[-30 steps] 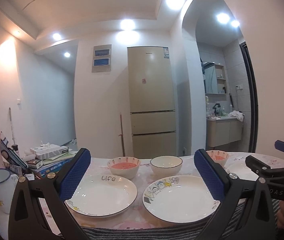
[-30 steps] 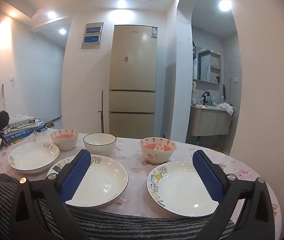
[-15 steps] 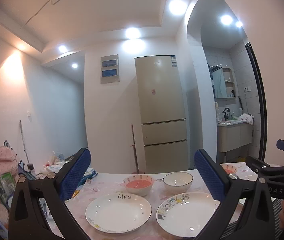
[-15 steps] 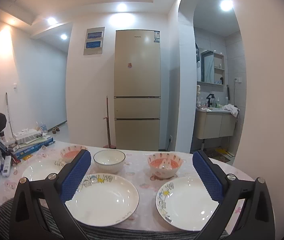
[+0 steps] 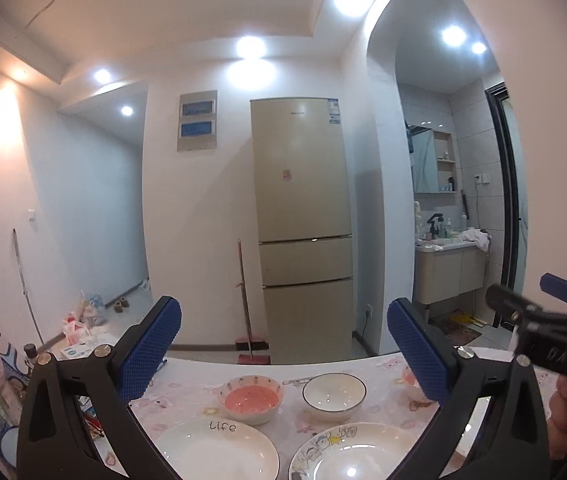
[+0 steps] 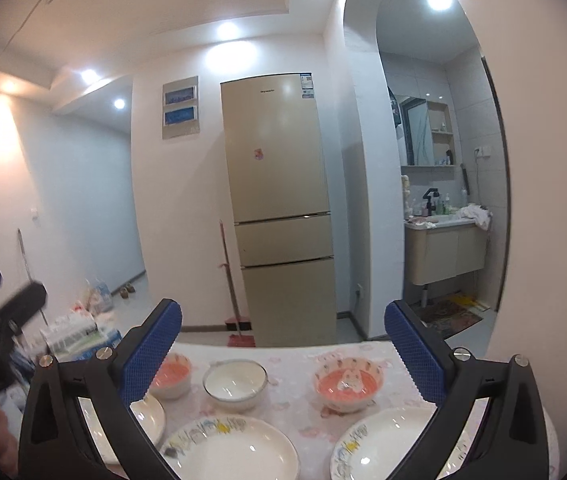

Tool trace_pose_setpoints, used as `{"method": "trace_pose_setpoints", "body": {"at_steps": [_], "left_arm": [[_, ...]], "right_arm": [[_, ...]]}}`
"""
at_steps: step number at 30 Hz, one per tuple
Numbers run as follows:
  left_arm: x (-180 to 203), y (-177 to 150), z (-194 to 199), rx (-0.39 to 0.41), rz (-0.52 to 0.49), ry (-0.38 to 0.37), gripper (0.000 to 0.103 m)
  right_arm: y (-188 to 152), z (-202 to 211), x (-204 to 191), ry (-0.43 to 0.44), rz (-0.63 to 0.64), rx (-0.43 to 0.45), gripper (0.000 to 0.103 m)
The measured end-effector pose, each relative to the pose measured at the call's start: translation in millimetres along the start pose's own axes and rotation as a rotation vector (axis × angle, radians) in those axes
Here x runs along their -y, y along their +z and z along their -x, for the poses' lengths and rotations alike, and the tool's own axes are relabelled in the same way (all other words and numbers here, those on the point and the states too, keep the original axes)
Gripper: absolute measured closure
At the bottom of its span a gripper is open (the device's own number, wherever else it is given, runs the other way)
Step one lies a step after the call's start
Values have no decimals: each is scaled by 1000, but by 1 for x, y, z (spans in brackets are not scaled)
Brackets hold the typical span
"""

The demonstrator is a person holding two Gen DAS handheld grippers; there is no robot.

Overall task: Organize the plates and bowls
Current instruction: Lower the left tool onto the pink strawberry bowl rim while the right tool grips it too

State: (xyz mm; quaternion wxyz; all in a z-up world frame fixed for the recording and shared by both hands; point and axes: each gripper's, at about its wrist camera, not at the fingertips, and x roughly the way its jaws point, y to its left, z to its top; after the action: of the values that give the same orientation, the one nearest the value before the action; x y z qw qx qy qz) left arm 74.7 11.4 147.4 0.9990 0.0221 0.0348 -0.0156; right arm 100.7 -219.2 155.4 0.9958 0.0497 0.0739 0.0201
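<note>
On the pink-patterned table (image 5: 187, 392) lie a white "Life" plate (image 5: 219, 450), a cartoon-rimmed plate (image 5: 355, 456), a pink-inside bowl (image 5: 250, 399) and a white bowl (image 5: 334, 391). The right wrist view shows the cartoon plate (image 6: 235, 450), another cartoon plate (image 6: 387, 446), the white bowl (image 6: 235, 384), a pink bowl (image 6: 349, 384) and the left pink bowl (image 6: 169, 374). My left gripper (image 5: 283, 352) is open and empty, raised above the table's near side. My right gripper (image 6: 281, 350) is open and empty, likewise raised.
A tall beige fridge (image 5: 303, 224) stands behind the table, with a broom (image 5: 245, 312) beside it. Boxes and clutter (image 6: 79, 332) sit at the table's left. A washbasin cabinet (image 6: 443, 252) is in the alcove at the right. The right gripper (image 5: 555, 340) shows in the left view.
Both grippers have risen and tilted upward, so the plates and bowls have slid toward the bottom of both views. Both stay open and empty.
</note>
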Motion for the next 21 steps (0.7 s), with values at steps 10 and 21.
{"method": "trace_pose_setpoints", "body": {"at_steps": [10,21], "left_arm": [[-17,42,-45,35,6,54,0],[-77,48,-104,-81,62,117,0]], "right_arm": [[55,-56,1,15,-78,43,0],[62,-146,-81,142,-121,-37,1]]}}
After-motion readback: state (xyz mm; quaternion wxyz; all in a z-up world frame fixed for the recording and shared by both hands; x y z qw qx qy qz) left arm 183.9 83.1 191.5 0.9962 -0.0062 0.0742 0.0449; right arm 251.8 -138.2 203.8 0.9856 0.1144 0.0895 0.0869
